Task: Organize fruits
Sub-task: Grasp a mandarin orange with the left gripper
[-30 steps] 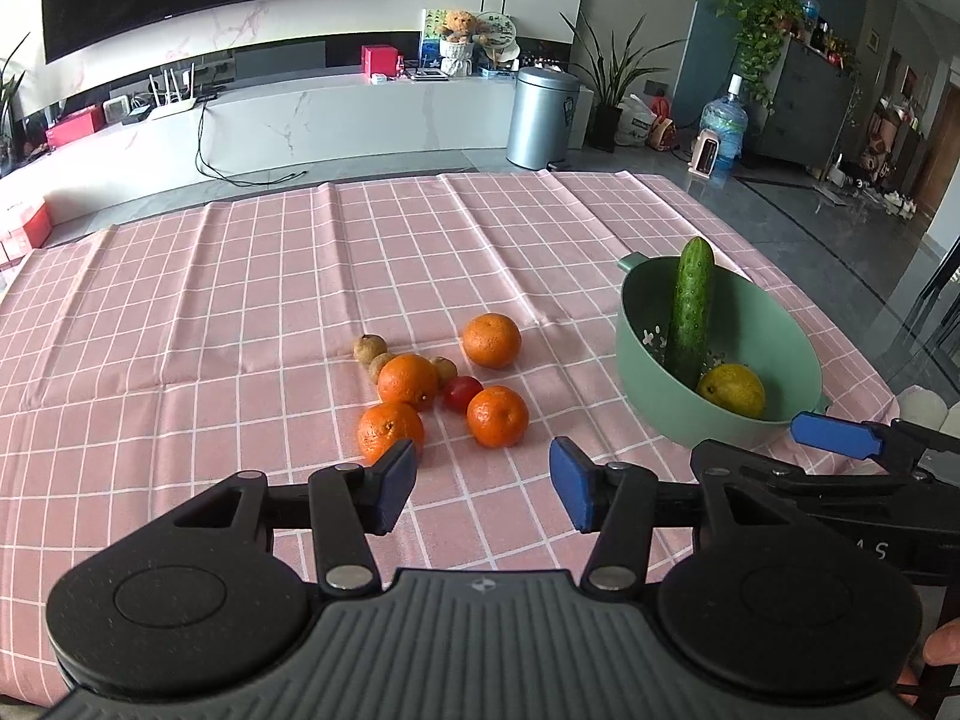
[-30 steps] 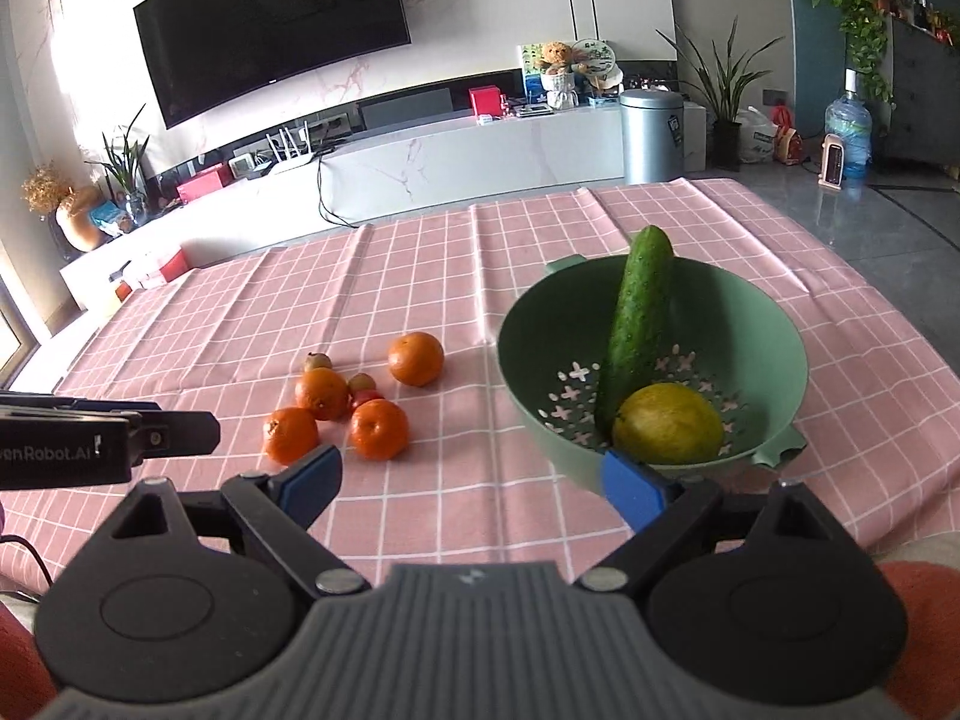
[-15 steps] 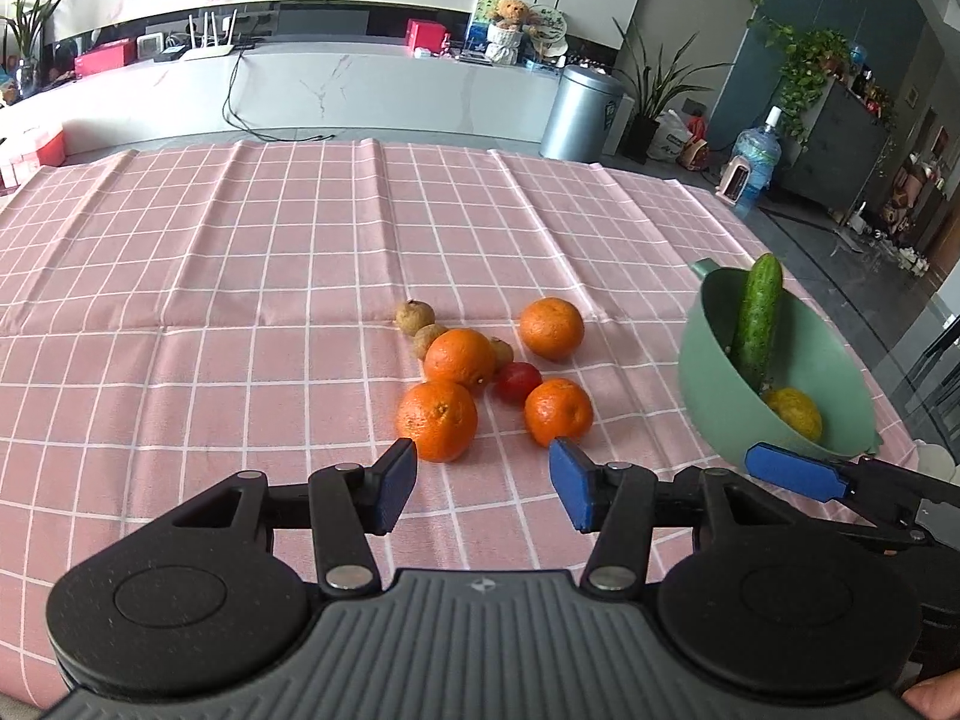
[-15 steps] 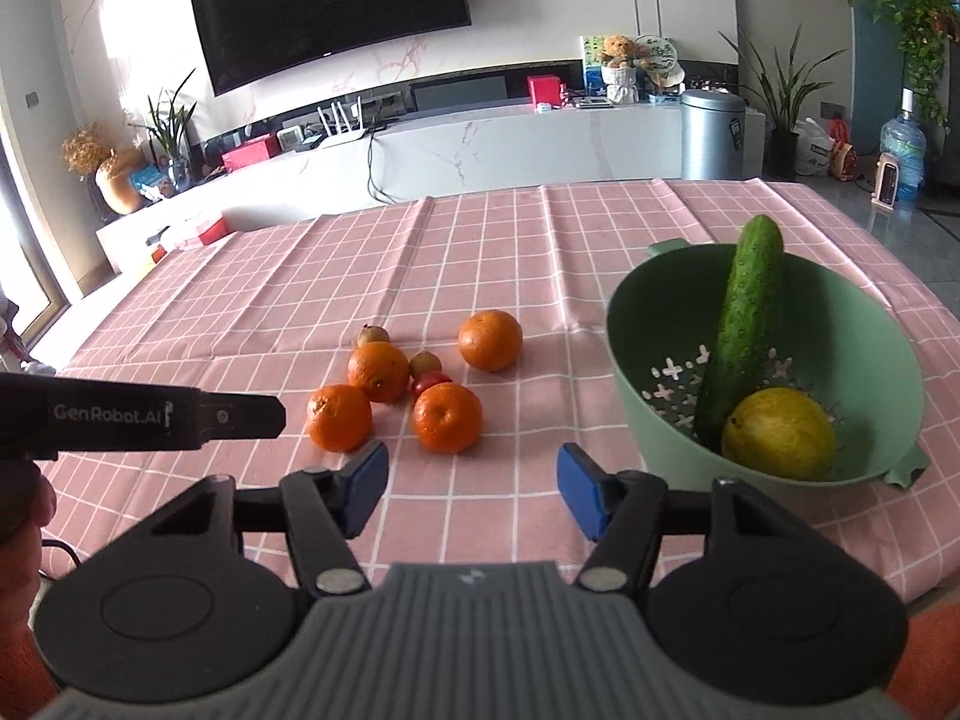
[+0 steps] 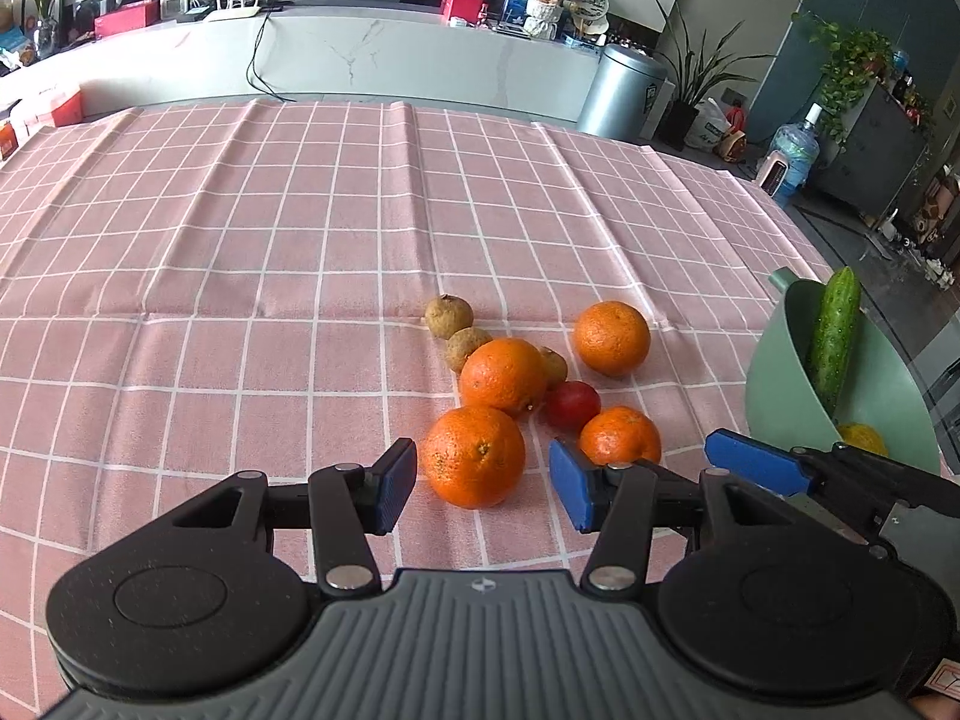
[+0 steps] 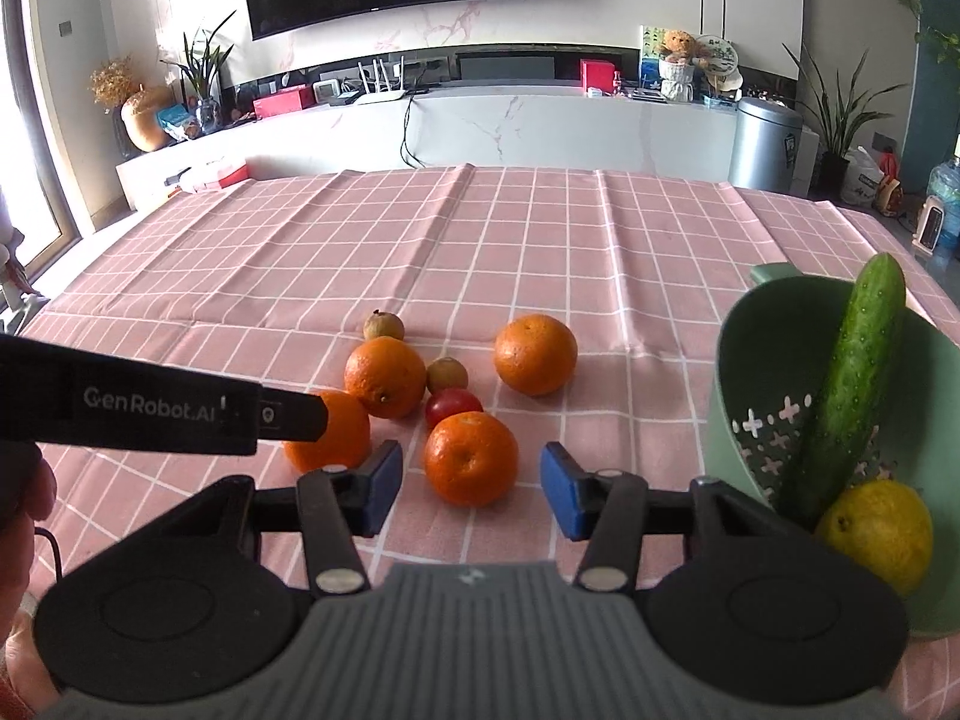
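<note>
Several oranges, small brown fruits and a red tomato (image 5: 573,403) lie clustered on the pink checked cloth. My left gripper (image 5: 483,489) is open, and the front-left orange (image 5: 474,456) sits just ahead between its blue pads, untouched. My right gripper (image 6: 471,489) has its jaws closing around the front-right orange (image 6: 471,459); a gap shows on both sides. The same orange (image 5: 621,435) appears in the left wrist view beside a blue right finger (image 5: 756,462). A green colander (image 6: 729,396) at the right holds a cucumber (image 6: 852,384) and a lemon (image 6: 876,534).
The left gripper's black body (image 6: 162,405) crosses the left side of the right wrist view and hides part of an orange (image 6: 336,435). A lone orange (image 6: 534,354) lies behind the cluster. The table edge runs just right of the colander. A white counter (image 6: 540,120) stands beyond.
Both grippers have come down and forward onto the fruit cluster, which now looks larger. The right jaws have narrowed from wide open. The left jaws kept their width.
</note>
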